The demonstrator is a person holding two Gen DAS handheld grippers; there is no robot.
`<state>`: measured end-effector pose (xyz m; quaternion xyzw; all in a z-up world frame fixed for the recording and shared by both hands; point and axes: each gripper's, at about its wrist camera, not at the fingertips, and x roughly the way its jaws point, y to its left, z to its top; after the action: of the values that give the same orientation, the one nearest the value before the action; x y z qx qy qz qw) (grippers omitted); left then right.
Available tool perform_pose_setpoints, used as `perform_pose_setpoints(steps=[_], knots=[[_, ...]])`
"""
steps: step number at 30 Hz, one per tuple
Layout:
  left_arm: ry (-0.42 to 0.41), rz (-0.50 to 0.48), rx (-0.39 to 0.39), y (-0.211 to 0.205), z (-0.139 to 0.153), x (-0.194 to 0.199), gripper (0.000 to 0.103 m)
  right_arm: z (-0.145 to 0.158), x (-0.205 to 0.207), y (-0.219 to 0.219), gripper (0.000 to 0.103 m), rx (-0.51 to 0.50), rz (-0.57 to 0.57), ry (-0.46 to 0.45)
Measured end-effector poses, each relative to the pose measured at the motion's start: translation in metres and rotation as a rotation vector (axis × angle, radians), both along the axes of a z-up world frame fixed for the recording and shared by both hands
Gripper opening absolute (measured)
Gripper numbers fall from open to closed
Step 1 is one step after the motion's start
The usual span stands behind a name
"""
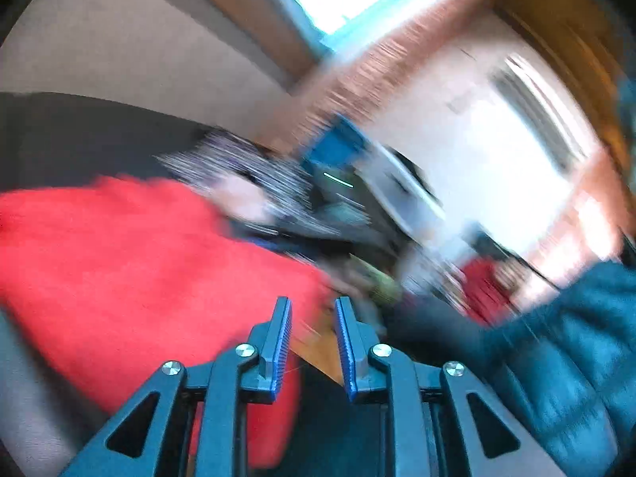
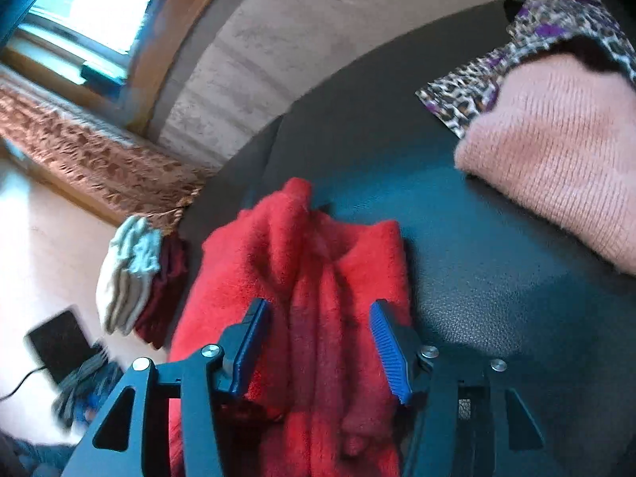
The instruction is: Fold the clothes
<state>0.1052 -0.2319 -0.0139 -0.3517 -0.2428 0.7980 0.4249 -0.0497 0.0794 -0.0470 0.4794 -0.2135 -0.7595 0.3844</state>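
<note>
A fuzzy red garment [image 2: 310, 246] lies bunched in long folds on a dark leather surface [image 2: 497, 298]. My right gripper [image 2: 318, 318] hovers just over it, open, its blue pads on either side of the middle fold. The left wrist view is badly motion-blurred. There the red garment [image 1: 139, 278] fills the left side. My left gripper [image 1: 312, 318] is open with a narrow gap and nothing between its fingers, at the garment's right edge.
A pink knitted sweater [image 2: 556, 159] and a leopard-print garment [image 2: 548, 31] lie at the far right of the surface. Pale and maroon clothes [image 2: 131, 278] hang at its left edge. A black box [image 2: 59, 342] sits on the floor. A dark quilted sleeve [image 1: 576, 338] is at the right.
</note>
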Motion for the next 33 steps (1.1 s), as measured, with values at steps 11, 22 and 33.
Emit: perform_pose_setpoints(steps=[11, 22, 33], knots=[[-0.142, 0.362, -0.209, -0.018, -0.056, -0.071, 0.022, 0.064, 0.071, -0.025, 0.098, 0.175, 0.531, 0.211], [-0.13, 0.338, -0.38, 0.0, -0.072, -0.117, 0.02, 0.011, 0.063, -0.131, 0.099, 0.17, 1.06, 0.077], [0.116, 0.213, -0.861, 0.076, -0.071, -0.185, 0.014, 0.009, 0.041, -0.118, 0.103, 0.17, 1.228, -0.225]])
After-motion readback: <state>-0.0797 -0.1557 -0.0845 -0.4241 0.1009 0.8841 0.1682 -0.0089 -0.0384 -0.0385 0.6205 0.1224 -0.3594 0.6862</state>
